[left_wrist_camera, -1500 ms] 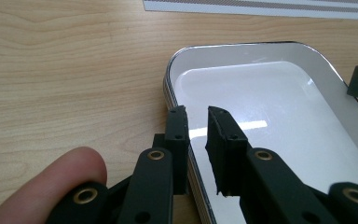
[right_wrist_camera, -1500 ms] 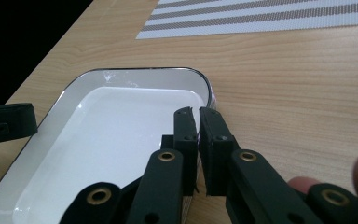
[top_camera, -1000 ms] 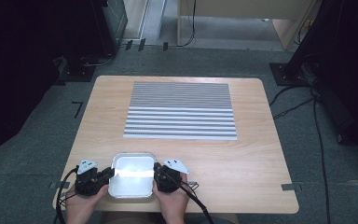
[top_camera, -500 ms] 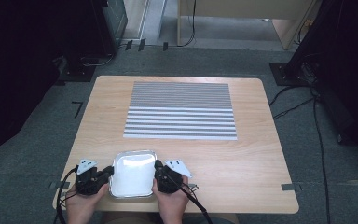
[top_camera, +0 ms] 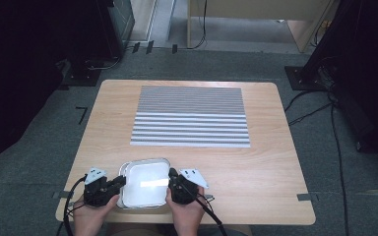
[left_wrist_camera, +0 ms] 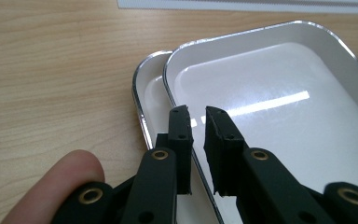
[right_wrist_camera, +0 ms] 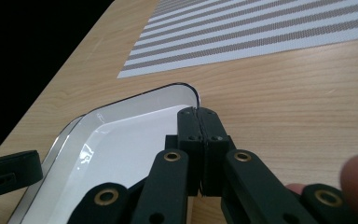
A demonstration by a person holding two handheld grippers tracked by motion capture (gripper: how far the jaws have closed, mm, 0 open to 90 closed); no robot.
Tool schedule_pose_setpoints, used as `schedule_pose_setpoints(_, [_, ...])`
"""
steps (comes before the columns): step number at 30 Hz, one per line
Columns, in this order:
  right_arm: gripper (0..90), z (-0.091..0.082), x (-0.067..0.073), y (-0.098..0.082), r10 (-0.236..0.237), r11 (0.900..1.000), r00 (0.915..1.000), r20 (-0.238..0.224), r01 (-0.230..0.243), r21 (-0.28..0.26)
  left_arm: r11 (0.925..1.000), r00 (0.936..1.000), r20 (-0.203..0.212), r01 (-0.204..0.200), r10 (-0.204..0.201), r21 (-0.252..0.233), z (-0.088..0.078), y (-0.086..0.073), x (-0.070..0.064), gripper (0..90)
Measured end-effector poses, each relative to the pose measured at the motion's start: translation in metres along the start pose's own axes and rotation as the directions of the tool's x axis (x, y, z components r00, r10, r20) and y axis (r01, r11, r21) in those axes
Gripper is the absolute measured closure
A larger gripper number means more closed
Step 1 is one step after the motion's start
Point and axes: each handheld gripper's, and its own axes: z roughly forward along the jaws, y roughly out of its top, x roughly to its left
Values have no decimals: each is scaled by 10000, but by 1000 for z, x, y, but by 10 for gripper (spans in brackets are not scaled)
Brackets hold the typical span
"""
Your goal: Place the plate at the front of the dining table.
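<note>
Upper tray (top_camera: 145,184) on lower tray (left_wrist_camera: 150,95), mat (top_camera: 191,116) behind, on table (top_camera: 275,162).

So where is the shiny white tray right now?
In the high view the white tray sits at the table's near edge, between both tongs, in front of the striped mat.

The high view looks forward and steeply down from above the person's side, taking in the whole table (top_camera: 275,162). Each gripper view rides close behind its own jaws, looking along them low over the wood. All three share the top tray (top_camera: 145,184) (left_wrist_camera: 279,93) (right_wrist_camera: 135,140) and striped mat (top_camera: 191,117) (right_wrist_camera: 261,32)
</note>
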Motion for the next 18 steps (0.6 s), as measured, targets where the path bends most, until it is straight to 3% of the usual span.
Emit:
schedule_pose_setpoints(8, [852, 5, 3, -7, -468, 9974, 9989, 61, 464, 543, 9992, 9999, -105, -91, 95, 379, 5, -1, -1, 784])
schedule_pose_setpoints(13, [881, 7, 5, -8, -319, 9987, 9992, 261, 308, 406, 9987, 9999, -126, -24, 30, 513, 7, -2, 1, 765])
schedule_pose_setpoints(18, [900, 8, 5, -8, -183, 9998, 9978, 641, 174, 132, 9977, 9997, 225, 113, -129, 673, 10, -3, 1, 728])
